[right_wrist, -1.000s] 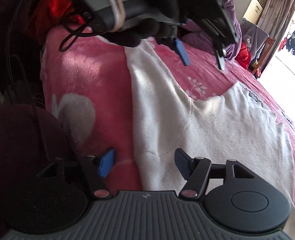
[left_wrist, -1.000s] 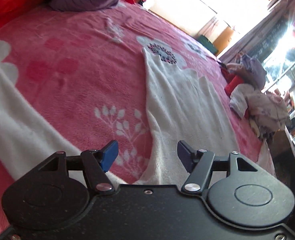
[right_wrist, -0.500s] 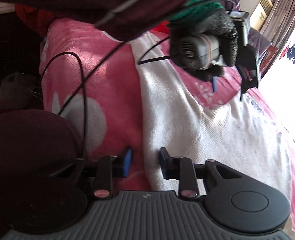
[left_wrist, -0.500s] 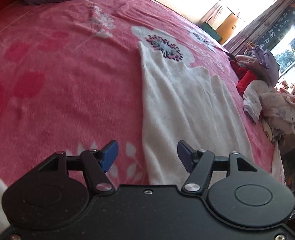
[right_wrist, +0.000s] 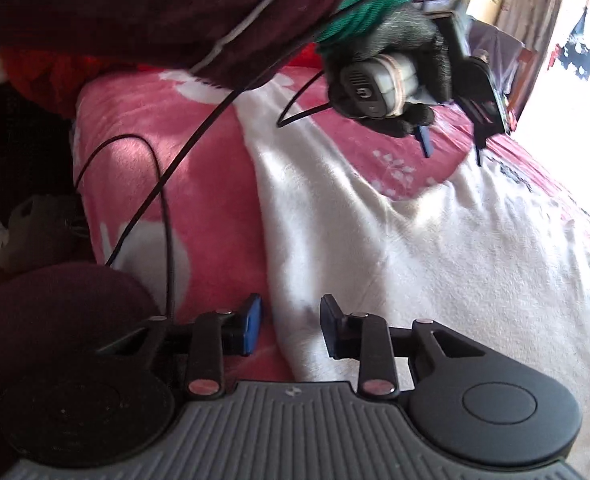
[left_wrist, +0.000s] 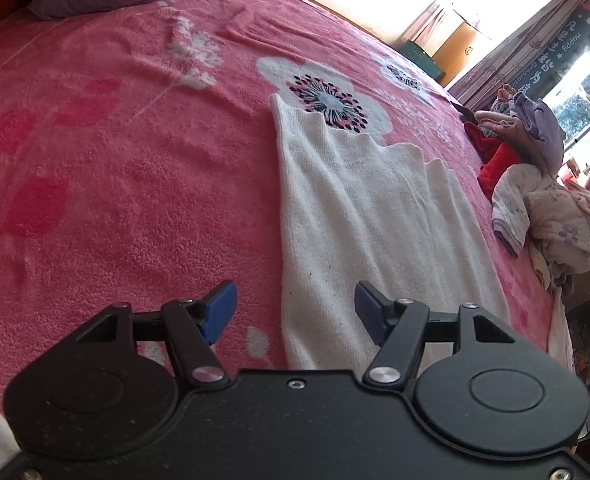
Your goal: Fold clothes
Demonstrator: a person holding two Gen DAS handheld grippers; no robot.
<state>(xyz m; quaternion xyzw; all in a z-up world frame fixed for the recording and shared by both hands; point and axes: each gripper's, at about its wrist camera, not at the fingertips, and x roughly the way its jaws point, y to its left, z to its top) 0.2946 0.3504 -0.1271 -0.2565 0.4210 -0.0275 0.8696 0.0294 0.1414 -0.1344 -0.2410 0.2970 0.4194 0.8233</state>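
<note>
- One white knitted sweater lies spread flat on one pink fleece blanket with white flower prints.
- Two grippers: the left gripper hovers with jaws released over the sweater's side edge; nothing is between them.
- The right gripper has narrowed jaws astride the sleeve edge; whether they pinch it I cannot tell.
- One pile of crumpled clothes sits at the bed's far edge.

Open pink blanket lies left of the white garment; a clothes pile crowds the far right edge.
</note>
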